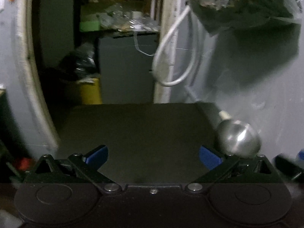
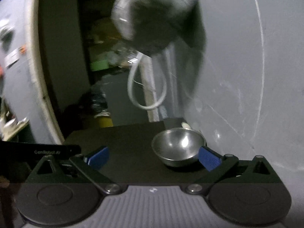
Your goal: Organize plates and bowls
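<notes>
Beyond the right jaws, the steel bowl [image 2: 178, 148] has its near right rim hidden behind the right blue pad [image 2: 209, 160]. In the left view its base is lost behind that gripper's linkage. Above the jaws a hanging plastic bag [image 2: 152, 19] is smeared — contents unreadable — and its top is cut off.

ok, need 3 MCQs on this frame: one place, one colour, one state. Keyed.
1. Where does the steel bowl sit?
A. on the dark surface near the wall
B. on the floor
C. inside a drawer

2. What colour are the fingers' pads?
A. red
B. blue
C. yellow

3. What state is the right gripper in?
A. shut on the bowl
B. shut, empty
C. open

Key: A, the bowl rests upright by the grey wall; B, blue pads show in both views; C, the fingers stand wide apart, clamping nothing.
</notes>
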Demonstrator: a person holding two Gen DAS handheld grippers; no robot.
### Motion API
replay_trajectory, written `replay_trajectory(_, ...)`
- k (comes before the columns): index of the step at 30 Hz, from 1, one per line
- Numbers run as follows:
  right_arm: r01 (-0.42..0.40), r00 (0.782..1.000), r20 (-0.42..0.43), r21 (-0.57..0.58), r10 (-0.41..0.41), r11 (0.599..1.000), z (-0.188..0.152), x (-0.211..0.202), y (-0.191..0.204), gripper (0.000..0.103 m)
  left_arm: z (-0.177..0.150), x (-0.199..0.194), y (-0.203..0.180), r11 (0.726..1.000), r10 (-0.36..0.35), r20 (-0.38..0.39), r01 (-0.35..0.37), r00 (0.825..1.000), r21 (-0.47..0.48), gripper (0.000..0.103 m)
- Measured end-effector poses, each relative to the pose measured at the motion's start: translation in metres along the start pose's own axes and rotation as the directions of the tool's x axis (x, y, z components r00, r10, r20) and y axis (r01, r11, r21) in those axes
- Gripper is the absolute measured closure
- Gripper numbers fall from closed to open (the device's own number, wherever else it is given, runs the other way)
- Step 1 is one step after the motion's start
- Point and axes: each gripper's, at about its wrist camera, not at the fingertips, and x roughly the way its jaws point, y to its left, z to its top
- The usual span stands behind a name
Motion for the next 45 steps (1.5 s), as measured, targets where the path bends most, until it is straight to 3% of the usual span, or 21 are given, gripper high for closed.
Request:
replay_trajectory(6,0.129,0.987,-0.097,0.01,-0.127,0.992,-0.008,0.061,-0.002,0.014,0.026,0.079,-0.041,0.995,-0.097,-0.068,0.099,0.993,0.026,0.001)
replay_trajectory(10,0.165,0.979,-0.128,0.042,-0.158,0.985,-0.017,0.081,-0.007,0.015,0.026,0.117,-0.06,0.985,-0.152,-0.121,0.161,0.981,0.063,0.001)
replay_trajectory(18,0.222,0.968,-0.135,0.058,-0.213,0.973,-0.017,0.108,-0.015,0.018,0.022,0.154,-0.081,0.968,-0.218,-0.224,0.239,0.95,0.073,0.001)
replay_trajectory(24,0.233,0.963,-0.156,0.074,-0.219,0.97,-0.014,0.118,-0.017,0.022,0.022,0.165,-0.081,0.967,-0.23,-0.282,0.252,0.931,0.044,0.025)
replay_trajectory(26,0.235,0.962,-0.164,0.072,-0.221,0.969,-0.014,0.118,-0.017,0.024,0.021,0.167,-0.079,0.964,-0.238,-0.297,0.261,0.925,0.04,0.038)
replay_trajectory(27,0.23,0.962,-0.171,0.081,-0.214,0.97,-0.014,0.12,-0.018,0.025,0.02,0.167,-0.077,0.964,-0.241,-0.307,0.265,0.921,0.037,0.052)
replay_trajectory(29,0.216,0.963,-0.189,0.101,-0.195,0.971,-0.014,0.122,-0.023,0.032,0.018,0.168,-0.074,0.959,-0.264,-0.324,0.284,0.909,0.017,0.062)
replay_trajectory(31,0.205,0.963,-0.202,0.112,-0.18,0.972,-0.015,0.122,-0.027,0.043,0.014,0.166,-0.07,0.945,-0.311,-0.33,0.326,0.891,-0.011,0.081)
replay_trajectory(32,0.187,0.965,-0.211,0.131,-0.157,0.974,-0.015,0.121,-0.029,0.045,0.012,0.164,-0.07,0.94,-0.324,-0.332,0.34,0.886,-0.01,0.082)
replay_trajectory(37,0.141,0.971,-0.214,0.155,-0.106,0.978,-0.018,0.111,-0.026,0.058,0.004,0.142,-0.053,0.944,-0.313,-0.296,0.329,0.902,0.005,0.082)
replay_trajectory(45,0.043,0.993,-0.11,0.11,-0.03,0.993,-0.014,0.044,0.009,0.059,0.005,0.058,-0.02,0.94,-0.333,-0.154,0.34,0.93,0.02,0.082)
